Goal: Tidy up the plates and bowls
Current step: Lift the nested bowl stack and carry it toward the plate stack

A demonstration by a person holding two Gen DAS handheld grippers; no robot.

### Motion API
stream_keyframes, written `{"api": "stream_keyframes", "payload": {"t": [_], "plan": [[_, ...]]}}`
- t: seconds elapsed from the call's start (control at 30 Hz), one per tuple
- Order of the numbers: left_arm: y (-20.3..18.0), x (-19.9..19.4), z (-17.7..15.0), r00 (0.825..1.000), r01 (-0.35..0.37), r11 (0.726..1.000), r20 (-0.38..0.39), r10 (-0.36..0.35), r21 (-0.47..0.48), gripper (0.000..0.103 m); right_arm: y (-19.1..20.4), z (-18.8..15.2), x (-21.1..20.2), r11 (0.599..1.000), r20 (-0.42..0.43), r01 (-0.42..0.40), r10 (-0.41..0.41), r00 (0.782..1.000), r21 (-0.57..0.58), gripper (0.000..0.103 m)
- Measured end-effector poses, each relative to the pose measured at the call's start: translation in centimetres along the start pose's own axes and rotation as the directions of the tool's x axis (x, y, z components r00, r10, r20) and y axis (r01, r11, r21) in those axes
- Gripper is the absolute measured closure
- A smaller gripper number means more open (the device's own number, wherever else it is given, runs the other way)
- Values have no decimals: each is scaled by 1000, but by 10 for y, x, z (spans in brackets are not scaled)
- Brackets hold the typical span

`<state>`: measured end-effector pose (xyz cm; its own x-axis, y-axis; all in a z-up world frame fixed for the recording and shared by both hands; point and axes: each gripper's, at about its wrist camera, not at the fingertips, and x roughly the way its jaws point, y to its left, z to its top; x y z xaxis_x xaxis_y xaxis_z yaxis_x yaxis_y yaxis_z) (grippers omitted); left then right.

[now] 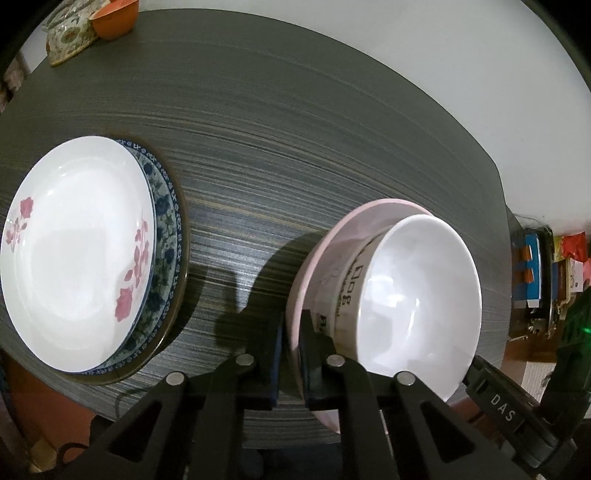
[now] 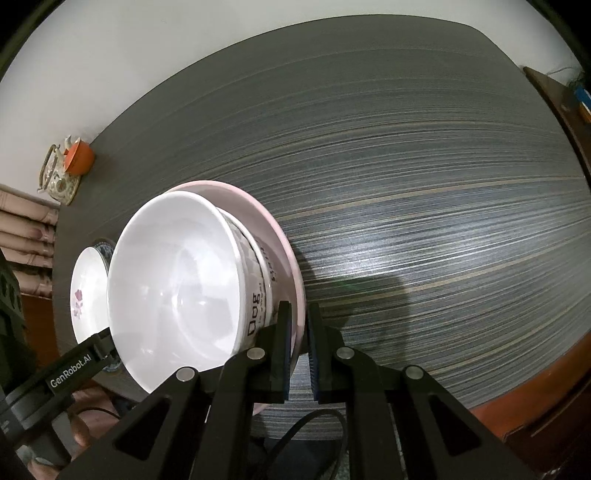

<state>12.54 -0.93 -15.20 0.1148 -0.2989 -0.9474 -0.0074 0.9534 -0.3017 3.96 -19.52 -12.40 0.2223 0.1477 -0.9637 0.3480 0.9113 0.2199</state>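
A pink plate (image 1: 332, 236) carries a white bowl (image 1: 417, 295) with black lettering on its side. My left gripper (image 1: 291, 332) is shut on the plate's near-left rim, one pad above it and one below. My right gripper (image 2: 299, 332) is shut on the same pink plate (image 2: 273, 229) at its opposite rim, beside the white bowl (image 2: 173, 273). To the left, on the table, a white plate with pink flowers (image 1: 74, 251) lies on a blue patterned plate (image 1: 166, 236). The flowered plate (image 2: 86, 288) shows behind the bowl in the right wrist view.
The dark striped table (image 1: 295, 129) stretches away behind the dishes. At its far left corner stand an orange cup (image 1: 114, 18) and a floral teapot (image 1: 68, 37). Off the table's right edge is a shelf of boxes and packets (image 1: 535, 277). A white wall backs the table.
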Motion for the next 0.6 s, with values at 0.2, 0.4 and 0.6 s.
{"api": "stream_keyframes", "payload": {"t": [0.2, 0.4, 0.6], "plan": [[-1, -2, -1, 1000, -6, 1000, 5, 6, 6, 97, 1, -2, 0, 1000, 5, 2, -2, 1000, 0, 92], [-2, -6, -1, 1000, -8, 1000, 11, 8, 7, 97, 1, -3, 0, 1000, 1, -4, 4, 1000, 4, 92], [0, -14, -2, 1000, 2, 1000, 24, -2, 5, 97, 3, -1, -9, 1000, 14, 1, -1, 1000, -11, 92]]}}
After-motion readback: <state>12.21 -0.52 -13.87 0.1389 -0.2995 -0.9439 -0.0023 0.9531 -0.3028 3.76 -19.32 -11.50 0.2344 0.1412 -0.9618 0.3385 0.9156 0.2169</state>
